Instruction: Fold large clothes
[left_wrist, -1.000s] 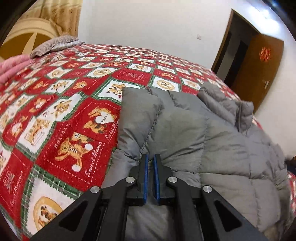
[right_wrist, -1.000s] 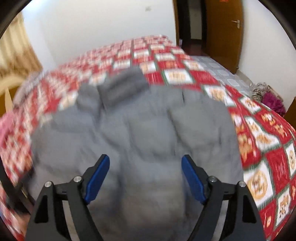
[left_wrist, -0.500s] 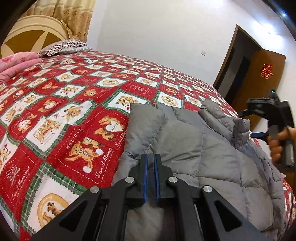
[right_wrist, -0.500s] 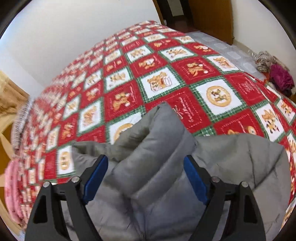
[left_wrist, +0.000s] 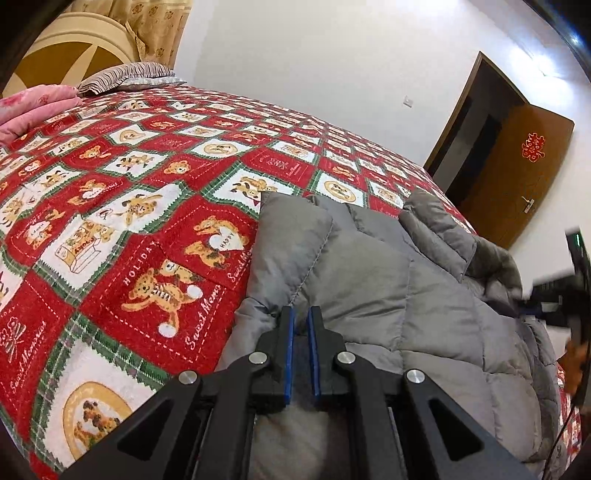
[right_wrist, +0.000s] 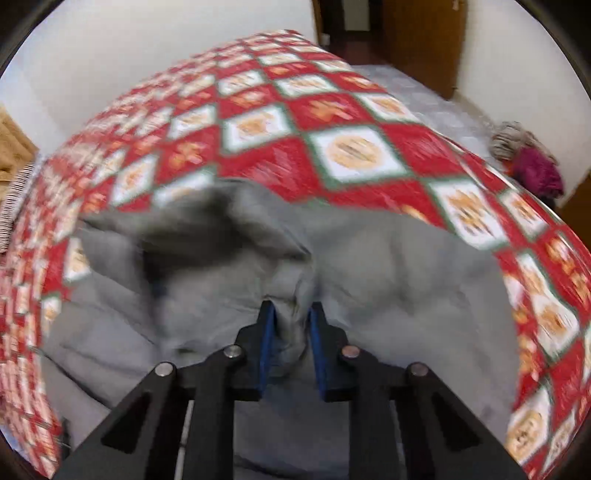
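A grey quilted puffer jacket (left_wrist: 388, 280) lies on a bed with a red, white and green bear-print quilt (left_wrist: 147, 192). My left gripper (left_wrist: 300, 314) is shut on the jacket's left edge, the fabric pinched between its blue pads. In the right wrist view the jacket (right_wrist: 388, 266) fills the lower frame, blurred by motion. My right gripper (right_wrist: 292, 314) is shut on a bunched fold of the jacket. The right gripper and the hand holding it also show at the right edge of the left wrist view (left_wrist: 569, 291).
A pink blanket (left_wrist: 33, 107) and a striped pillow (left_wrist: 125, 75) lie at the head of the bed by a beige headboard (left_wrist: 66, 51). A brown door (left_wrist: 517, 177) stands open beyond the bed. A pile of clothes (right_wrist: 524, 158) lies on the floor at the right.
My right gripper has come down onto the jacket and closed from wide open onto a fold of it. My left gripper has stayed shut on the jacket's edge.
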